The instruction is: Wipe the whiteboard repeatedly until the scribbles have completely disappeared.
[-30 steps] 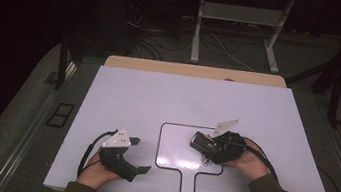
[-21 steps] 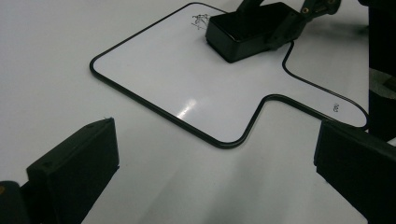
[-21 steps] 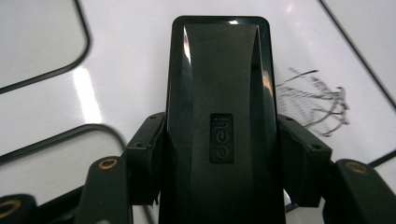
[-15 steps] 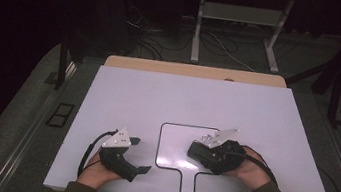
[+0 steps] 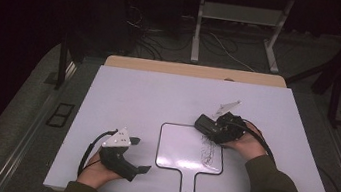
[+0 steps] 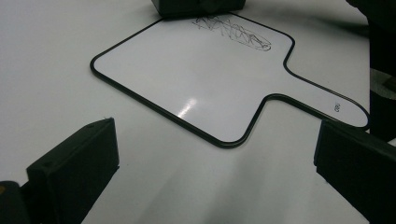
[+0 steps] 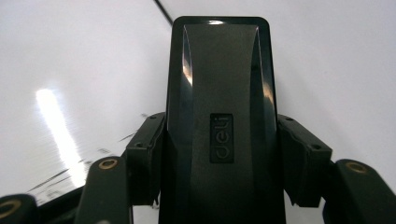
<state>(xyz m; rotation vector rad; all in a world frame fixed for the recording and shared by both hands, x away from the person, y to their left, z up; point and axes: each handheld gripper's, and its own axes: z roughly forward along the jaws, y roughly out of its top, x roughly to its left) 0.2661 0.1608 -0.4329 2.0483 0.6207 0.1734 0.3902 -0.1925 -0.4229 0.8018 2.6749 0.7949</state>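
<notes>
White table [image 5: 123,94]. Paddle whiteboard [image 5: 179,145] at lower centre, scribble [image 5: 211,152] along its right edge. Right gripper [image 7: 219,140] pinches black eraser [image 5: 207,125] by the board's upper-right corner. Left gripper [image 5: 137,154] spread, idle, lower left. Risk: the unheld board likely slides under wiping.

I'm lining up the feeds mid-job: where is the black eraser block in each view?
High view: the eraser is right of centre, clamped in the right gripper, at the whiteboard's upper right edge.
Left gripper view: its lower part is at the top edge, just above the scribble.
Right gripper view: centre, running bottom to top between the jaws.
Shared landmark: the scribble on the paddle-shaped whiteboard.
</notes>
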